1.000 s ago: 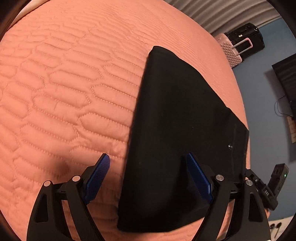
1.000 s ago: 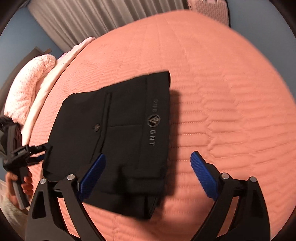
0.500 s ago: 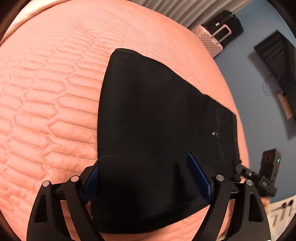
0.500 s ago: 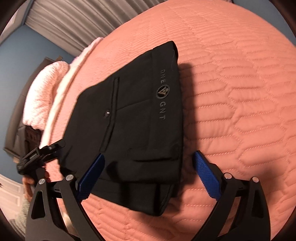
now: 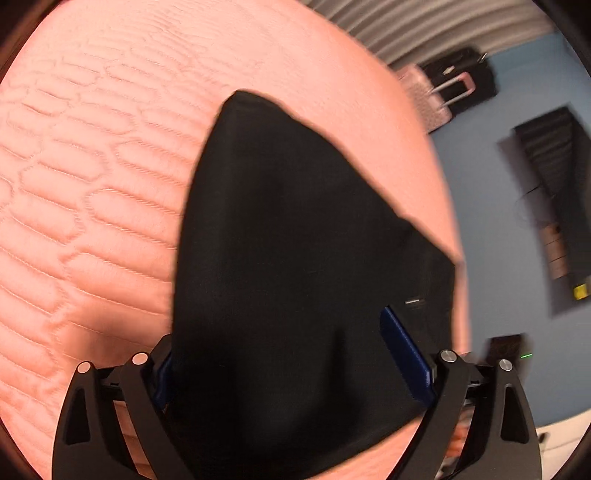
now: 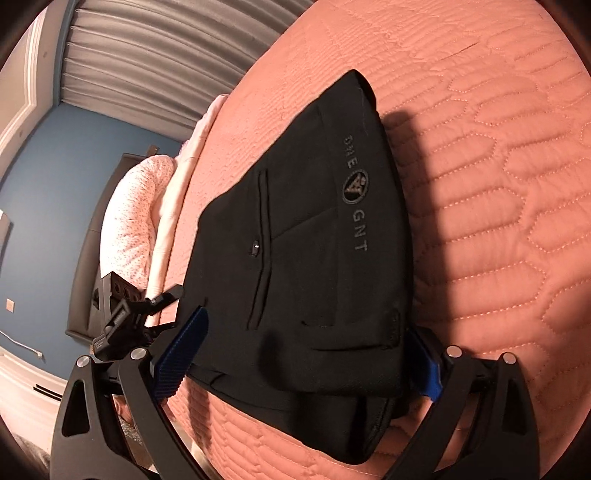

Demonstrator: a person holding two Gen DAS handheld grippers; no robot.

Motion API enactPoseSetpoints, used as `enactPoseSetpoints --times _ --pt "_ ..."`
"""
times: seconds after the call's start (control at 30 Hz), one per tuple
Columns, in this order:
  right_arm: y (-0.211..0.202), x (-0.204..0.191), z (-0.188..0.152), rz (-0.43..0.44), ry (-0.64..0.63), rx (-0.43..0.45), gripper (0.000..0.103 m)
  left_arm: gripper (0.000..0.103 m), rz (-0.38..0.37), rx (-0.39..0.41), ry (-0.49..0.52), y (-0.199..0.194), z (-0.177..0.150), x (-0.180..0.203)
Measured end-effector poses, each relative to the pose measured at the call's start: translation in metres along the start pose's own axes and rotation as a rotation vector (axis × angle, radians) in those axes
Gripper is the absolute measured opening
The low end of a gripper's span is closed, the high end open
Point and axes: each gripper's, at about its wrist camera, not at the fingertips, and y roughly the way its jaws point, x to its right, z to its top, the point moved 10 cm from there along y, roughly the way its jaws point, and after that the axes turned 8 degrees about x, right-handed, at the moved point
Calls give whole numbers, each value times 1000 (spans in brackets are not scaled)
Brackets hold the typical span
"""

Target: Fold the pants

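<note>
Black folded pants lie on the salmon quilted bedspread. My left gripper is open and straddles their near end. Its left pad is mostly hidden behind the cloth's edge, while the right blue pad rests over the fabric. In the right wrist view the pants show a grey logo, a pocket slit and a button. My right gripper is open astride the folded waist end, with the cloth's edge covering part of its right pad. The left gripper appears at the pants' far left side.
A pink suitcase and a black one stand on the floor beyond the bed's far edge, by the grey curtain. A pink-white pillow and a dark headboard lie left of the pants. Walls are blue.
Both grippers have come down and forward onto the pants. Each now has the cloth between its open fingers, where a second ago they hung over the edges.
</note>
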Motion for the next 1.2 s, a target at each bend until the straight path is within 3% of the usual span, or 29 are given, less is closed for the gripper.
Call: enactPoseSetpoints --times 0.07,0.17,0.27,0.3,0.37,0.4,0.47,0.53,0.6,0.73,0.83,0.97,1.07,1.13,1.2 --pt "-2 0 -3 4 -11 1 85 87 -12 20 31 -3 -1 9" --pt "1 6 -1 -7 -6 2 73 80 92 -36 118 16 -11 2" --pt "-6 13 7 17 70 35 40 58 57 10 71 9 -3 7" --pt "-8 13 8 19 71 44 36 48 27 34 38 5 1 8" --pt "-3 16 6 -17 55 35 35 42 41 33 25 10 3 0" --pt "1 19 5 -40 60 24 35 38 79 -4 34 20 -2 -9" --pt "8 22 5 -60 73 18 35 40 71 -6 17 23 -3 -12" --pt "7 11 7 -110 -1 22 28 19 101 -7 52 20 1 -6" --pt "2 -8 12 -141 -79 29 24 14 104 16 88 10 7 6" --pt "-4 -59 43 -163 -243 71 23 12 94 72 163 -5 33 43" --pt "-1 -94 80 -128 -322 115 23 11 57 123 189 -17 64 72" --pt "17 -128 143 -96 -419 206 23 11 75 226 279 -29 133 98" --pt "40 -127 175 -79 -404 220 24 12 105 288 328 -17 178 106" --pt "73 -111 191 -101 -359 186 29 20 179 301 361 5 199 102" --pt "104 -74 195 -218 -335 124 40 30 258 280 342 36 210 74"
